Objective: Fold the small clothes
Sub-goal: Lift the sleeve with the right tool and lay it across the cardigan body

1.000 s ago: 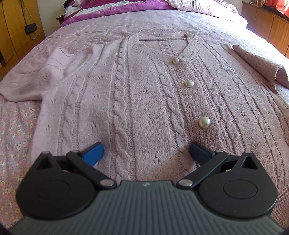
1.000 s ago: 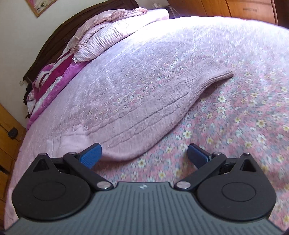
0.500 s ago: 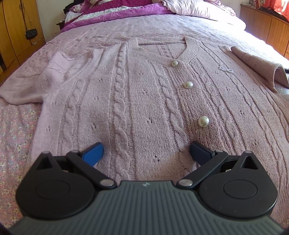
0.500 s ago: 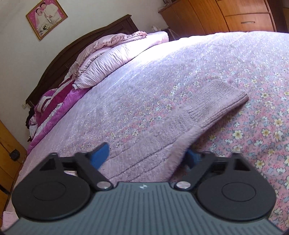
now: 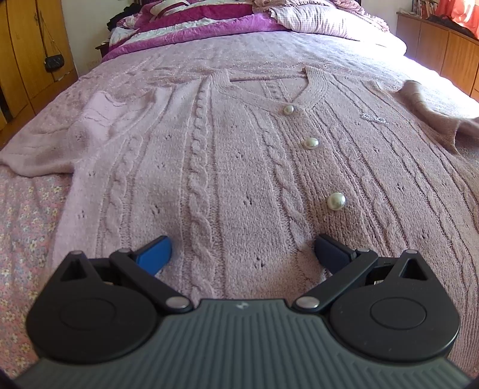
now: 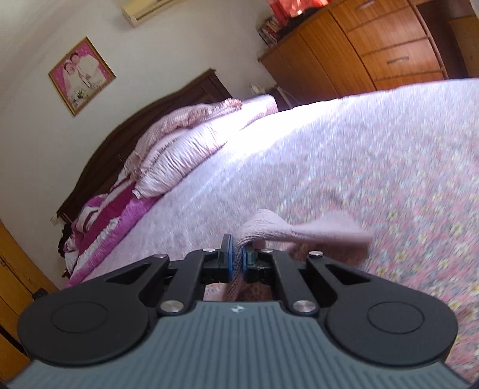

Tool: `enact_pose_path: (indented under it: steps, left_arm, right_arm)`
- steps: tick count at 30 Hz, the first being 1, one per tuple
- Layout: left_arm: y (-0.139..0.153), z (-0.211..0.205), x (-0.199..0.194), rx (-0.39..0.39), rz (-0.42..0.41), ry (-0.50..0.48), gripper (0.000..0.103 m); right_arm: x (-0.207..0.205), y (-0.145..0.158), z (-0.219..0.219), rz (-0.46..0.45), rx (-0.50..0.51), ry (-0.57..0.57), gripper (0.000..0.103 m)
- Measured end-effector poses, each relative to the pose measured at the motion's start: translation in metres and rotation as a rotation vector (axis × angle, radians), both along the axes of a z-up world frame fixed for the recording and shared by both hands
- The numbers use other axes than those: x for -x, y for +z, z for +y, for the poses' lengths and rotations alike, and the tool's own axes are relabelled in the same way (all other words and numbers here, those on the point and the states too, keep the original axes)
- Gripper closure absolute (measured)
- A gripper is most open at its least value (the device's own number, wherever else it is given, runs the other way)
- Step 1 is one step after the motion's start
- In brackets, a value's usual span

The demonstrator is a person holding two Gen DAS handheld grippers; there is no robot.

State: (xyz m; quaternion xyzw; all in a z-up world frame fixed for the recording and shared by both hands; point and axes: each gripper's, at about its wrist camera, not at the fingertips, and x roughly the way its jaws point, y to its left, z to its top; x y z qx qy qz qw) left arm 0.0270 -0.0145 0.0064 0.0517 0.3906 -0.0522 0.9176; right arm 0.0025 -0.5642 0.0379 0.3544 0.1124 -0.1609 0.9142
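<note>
A pink cable-knit cardigan (image 5: 239, 167) with pearl buttons (image 5: 336, 201) lies face up, spread flat on the bed. My left gripper (image 5: 242, 254) hovers open just over its lower front, nothing between the fingers. One sleeve (image 5: 45, 149) lies out to the left. The other sleeve (image 5: 431, 116) is raised off the bed at the right edge, blurred. In the right wrist view my right gripper (image 6: 238, 257) is shut on that sleeve (image 6: 302, 236), with knit pinched between the blue pads and the cuff end hanging to the right above the floral bedspread (image 6: 404, 185).
Folded quilts and pillows (image 5: 239, 18) are piled at the head of the bed, by a dark headboard (image 6: 134, 125). Wooden cabinets (image 5: 443, 51) stand to the right, a wardrobe (image 5: 27, 59) with a small black bag to the left. A drawer chest (image 6: 374, 45) lines the far wall.
My right gripper closed on the right sleeve, then lifted and tilted up, raising the sleeve off the bedspread. The left gripper stayed put and open.
</note>
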Motion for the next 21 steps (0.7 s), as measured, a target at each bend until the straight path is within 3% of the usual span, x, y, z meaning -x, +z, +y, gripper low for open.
enact_pose_path:
  steps: [7, 12, 21]
  left_arm:
    - [0.0, -0.001, 0.008, 0.002, -0.049, 0.011, 0.0]
    - [0.009, 0.001, 0.004, 0.024, -0.023, 0.032, 0.0]
    - [0.038, 0.03, 0.003, 0.076, -0.032, 0.062, 0.0]
  right_arm:
    - [0.031, 0.027, -0.001, -0.062, -0.008, -0.029, 0.098]
    - [0.039, 0.045, 0.016, -0.092, 0.007, 0.006, 0.098]
    - [0.022, 0.086, 0.092, -0.156, 0.068, 0.132, 0.098]
